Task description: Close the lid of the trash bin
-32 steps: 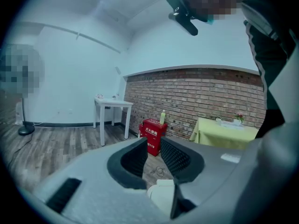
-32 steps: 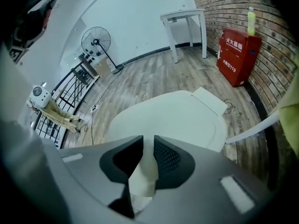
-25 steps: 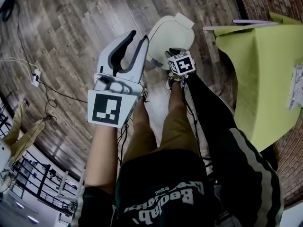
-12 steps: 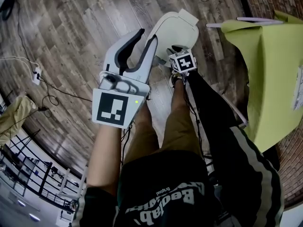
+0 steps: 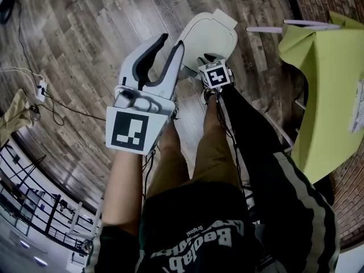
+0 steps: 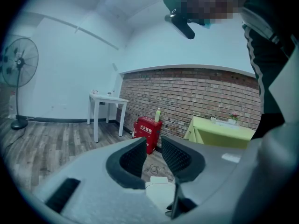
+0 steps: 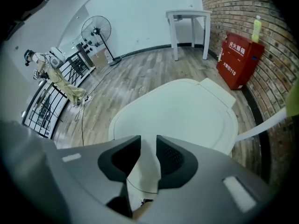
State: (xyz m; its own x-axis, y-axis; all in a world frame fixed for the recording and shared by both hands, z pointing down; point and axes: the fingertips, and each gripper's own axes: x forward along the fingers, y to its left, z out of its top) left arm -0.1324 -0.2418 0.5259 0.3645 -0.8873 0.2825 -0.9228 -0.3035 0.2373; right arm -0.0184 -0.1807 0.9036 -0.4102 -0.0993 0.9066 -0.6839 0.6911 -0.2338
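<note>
Since a second ago the right tool [image 7: 148,148] has loosened, its jaws now apart around the edge of the closed lid [image 7: 182,111]. The left tool [image 5: 172,44] is opening, empty, and seems unneeded.

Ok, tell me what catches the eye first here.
The big left gripper fills the middle of the head view, jaws opening, nothing between them. Beyond it the white trash bin stands on the wooden floor, lid down, the right gripper at its near edge. A yellow-green table sits at right.

Grey left hand-held gripper [image 5: 171,41]; black sleeve [image 5: 256,141]; khaki trousers [image 5: 213,147].
</note>
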